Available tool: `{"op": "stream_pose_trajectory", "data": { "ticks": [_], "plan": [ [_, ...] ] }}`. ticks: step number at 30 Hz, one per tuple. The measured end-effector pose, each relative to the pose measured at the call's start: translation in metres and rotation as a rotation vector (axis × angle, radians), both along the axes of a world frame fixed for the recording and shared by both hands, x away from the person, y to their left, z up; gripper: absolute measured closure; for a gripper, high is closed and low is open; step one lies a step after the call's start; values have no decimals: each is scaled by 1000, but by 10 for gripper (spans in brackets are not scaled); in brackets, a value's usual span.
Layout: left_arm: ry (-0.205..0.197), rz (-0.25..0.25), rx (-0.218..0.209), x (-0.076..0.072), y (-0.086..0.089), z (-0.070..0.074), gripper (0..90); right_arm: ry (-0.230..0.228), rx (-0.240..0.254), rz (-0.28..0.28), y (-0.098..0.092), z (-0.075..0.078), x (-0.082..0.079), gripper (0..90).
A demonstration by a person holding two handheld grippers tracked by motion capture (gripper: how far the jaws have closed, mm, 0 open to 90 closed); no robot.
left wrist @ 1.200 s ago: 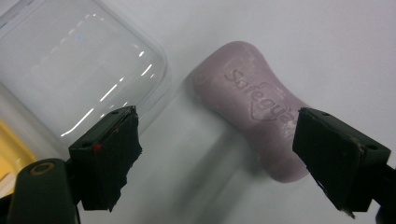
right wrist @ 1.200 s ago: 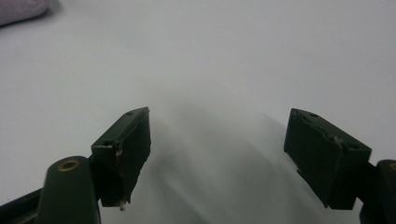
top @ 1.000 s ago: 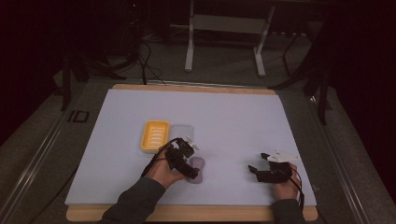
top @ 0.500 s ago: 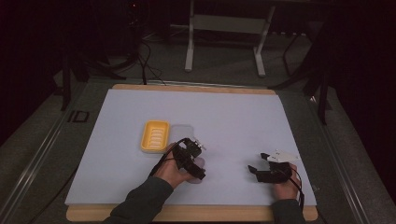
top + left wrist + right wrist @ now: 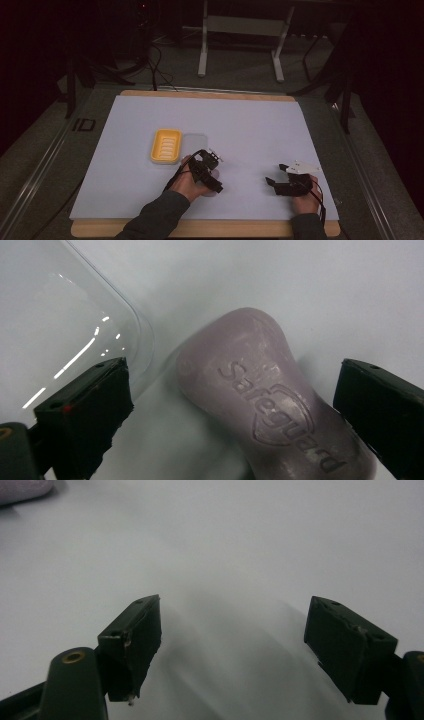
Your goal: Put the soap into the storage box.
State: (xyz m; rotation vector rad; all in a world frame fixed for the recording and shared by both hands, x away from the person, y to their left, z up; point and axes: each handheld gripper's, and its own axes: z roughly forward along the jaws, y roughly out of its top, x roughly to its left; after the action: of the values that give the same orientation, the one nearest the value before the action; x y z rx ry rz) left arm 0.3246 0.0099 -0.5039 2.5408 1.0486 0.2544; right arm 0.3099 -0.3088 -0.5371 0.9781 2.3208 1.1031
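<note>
left gripper view: jaws spread wide on either side of purple soap bar, pads clear of it, no grip yet; jaws just opened wider, bar lying between them on white table sheet. embossed lettering face up, bar lying flat, slanted across the gap. clear lid just beside bar, its rounded corner near left pad.

high view: left gripper low over the sheet, just right of yellow soap dish, clear lid beside the dish. right gripper well apart to the right, resting near front edge.

right gripper view: jaws apart, nothing between them, bare sheet beneath.

risks, as judged:
- bar slanted to jaw line; closing now likely to catch it on curved flanks and squirt it out or spin it.
- smooth waisted shape, little flat face for pads; slip probable under a light squeeze.
- left pad close to lid corner; closing could nudge or trap lid edge along with bar.

obstructions: lid crowds approach on one side; dish close behind it. remaining sheet around bar free. right gripper no obstacle at present spacing.
</note>
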Motion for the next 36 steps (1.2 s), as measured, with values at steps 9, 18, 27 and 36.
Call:
{"op": "stream_pose_trajectory", "data": {
  "ticks": [9,18,27,36],
  "plan": [
    [38,-51,13,0,11,2,246,-2,-2,2,0,0,0,225],
    [98,-151,48,9,14,8,418,-2,-4,4,0,0,0,225],
    [158,-216,121,20,4,11,427,-1,-3,5,0,0,0,225],
    [183,-233,165,23,-3,7,435,-2,-5,5,1,0,0,224]
  ]
}}
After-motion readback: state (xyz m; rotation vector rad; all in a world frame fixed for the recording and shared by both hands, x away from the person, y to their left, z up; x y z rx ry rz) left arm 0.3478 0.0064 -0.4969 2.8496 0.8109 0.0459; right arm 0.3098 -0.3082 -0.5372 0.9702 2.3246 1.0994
